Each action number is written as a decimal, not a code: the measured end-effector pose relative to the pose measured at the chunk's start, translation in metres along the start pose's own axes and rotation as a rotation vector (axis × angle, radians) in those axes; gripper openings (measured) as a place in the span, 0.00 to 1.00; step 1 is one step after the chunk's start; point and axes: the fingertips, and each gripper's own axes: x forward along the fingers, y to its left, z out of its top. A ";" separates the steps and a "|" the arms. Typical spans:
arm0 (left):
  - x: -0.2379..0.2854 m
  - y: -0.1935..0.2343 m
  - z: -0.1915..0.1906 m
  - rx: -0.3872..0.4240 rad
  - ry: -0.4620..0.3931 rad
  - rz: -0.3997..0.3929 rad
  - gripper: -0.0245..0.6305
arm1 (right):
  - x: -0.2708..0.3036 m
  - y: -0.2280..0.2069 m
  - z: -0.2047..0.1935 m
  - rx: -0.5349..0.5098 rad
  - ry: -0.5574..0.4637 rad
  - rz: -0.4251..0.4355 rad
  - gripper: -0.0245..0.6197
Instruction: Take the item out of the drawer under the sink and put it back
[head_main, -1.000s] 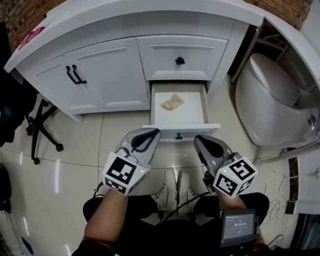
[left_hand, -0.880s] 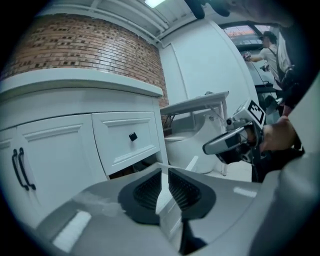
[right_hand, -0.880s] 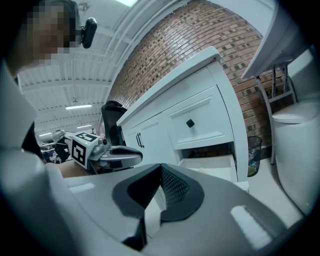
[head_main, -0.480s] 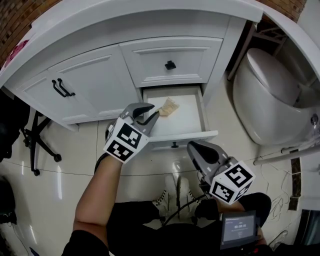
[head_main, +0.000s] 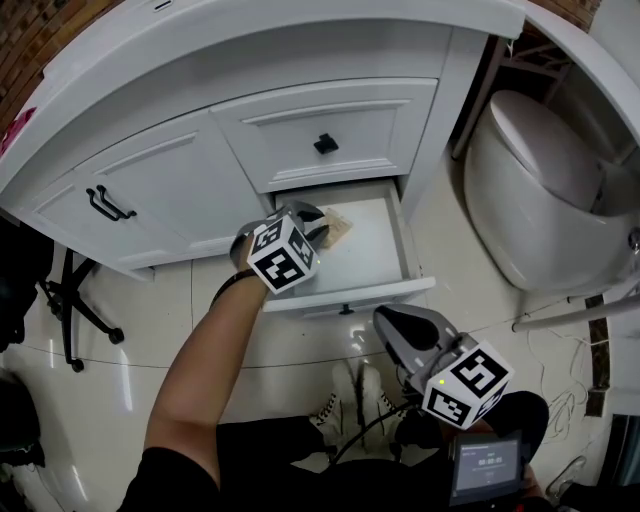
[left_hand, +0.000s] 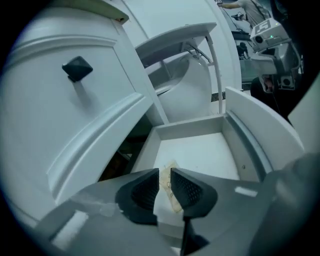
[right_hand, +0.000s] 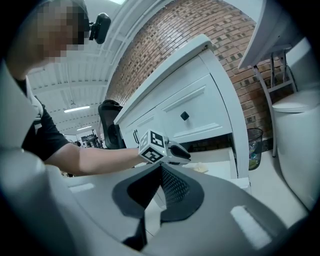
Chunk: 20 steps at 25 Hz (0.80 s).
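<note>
The lower drawer (head_main: 378, 255) under the sink counter stands pulled out. A small crumpled tan item (head_main: 339, 228) lies on its white floor near the back left. My left gripper (head_main: 312, 222) reaches into the drawer, its tips just left of the item. In the left gripper view the jaws (left_hand: 165, 175) stand a narrow gap apart, with the item (left_hand: 170, 192) showing through the gap just beyond them; nothing is held. My right gripper (head_main: 400, 322) hangs low in front of the drawer, shut and empty. The right gripper view shows the left gripper (right_hand: 184, 155) over the item (right_hand: 201, 169).
Above the open drawer is a shut drawer with a black knob (head_main: 325, 143). Cabinet doors with black handles (head_main: 108, 204) lie to the left. A white toilet (head_main: 540, 200) stands close on the right. A black chair base (head_main: 75, 300) is at the far left.
My left gripper has travelled forward from in front of the drawer into it, ending beside the item. The right gripper has stayed low near the person's feet.
</note>
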 end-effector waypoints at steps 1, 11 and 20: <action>0.006 0.000 -0.003 0.004 0.016 -0.012 0.16 | 0.001 -0.001 -0.001 0.004 0.001 0.000 0.05; 0.037 -0.007 -0.023 0.086 0.123 -0.083 0.14 | 0.006 -0.013 -0.008 0.030 0.014 -0.001 0.05; 0.042 -0.015 -0.034 0.192 0.210 -0.132 0.09 | 0.007 -0.015 -0.006 0.028 0.008 -0.007 0.05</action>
